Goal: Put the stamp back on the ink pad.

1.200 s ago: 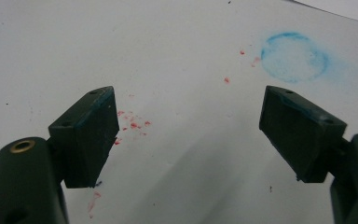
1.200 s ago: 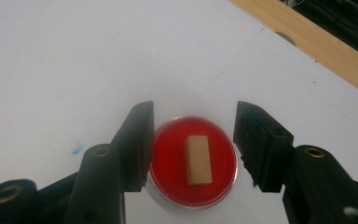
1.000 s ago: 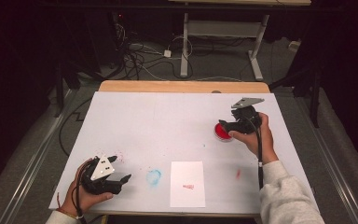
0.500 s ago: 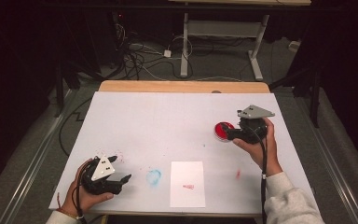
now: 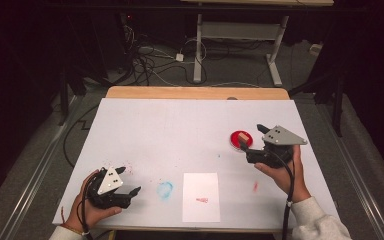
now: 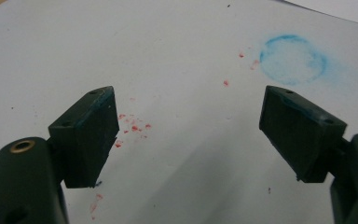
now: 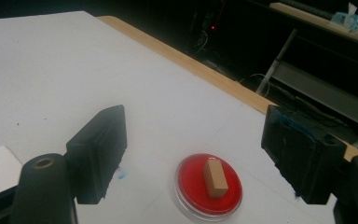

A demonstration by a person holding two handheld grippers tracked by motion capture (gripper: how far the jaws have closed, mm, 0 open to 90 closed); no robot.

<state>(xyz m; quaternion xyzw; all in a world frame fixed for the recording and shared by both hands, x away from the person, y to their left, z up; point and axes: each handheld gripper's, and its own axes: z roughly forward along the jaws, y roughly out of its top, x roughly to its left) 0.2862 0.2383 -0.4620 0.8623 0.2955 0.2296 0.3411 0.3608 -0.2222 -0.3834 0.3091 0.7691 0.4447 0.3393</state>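
A round red dish (image 5: 236, 141) (image 7: 189, 184) lies on the white table (image 5: 180, 135), right of centre. A small wooden block (image 5: 243, 136) (image 7: 215, 178) stands on it. My right gripper (image 5: 252, 139) (image 7: 198, 140) hovers just right of the dish and faces it. Its jaws have just been opening and stand wide, with nothing between them. The block sits ahead of and below the pads, untouched. My left gripper (image 5: 130, 180) (image 6: 189, 116) rests open at the near left over bare table. A white paper sheet (image 5: 201, 197) with a small red mark lies at the near middle.
A faint blue ring (image 5: 164, 189) (image 6: 292, 58) stains the table left of the sheet, and red specks (image 6: 133, 127) dot the table by the left gripper. A wooden strip (image 5: 195, 93) edges the far side. Cables and desk legs stand on the dark floor beyond.
My right gripper has drawn back to the right off the red dish, and its jaws have spread. The block stays on the dish. The left gripper has not moved.
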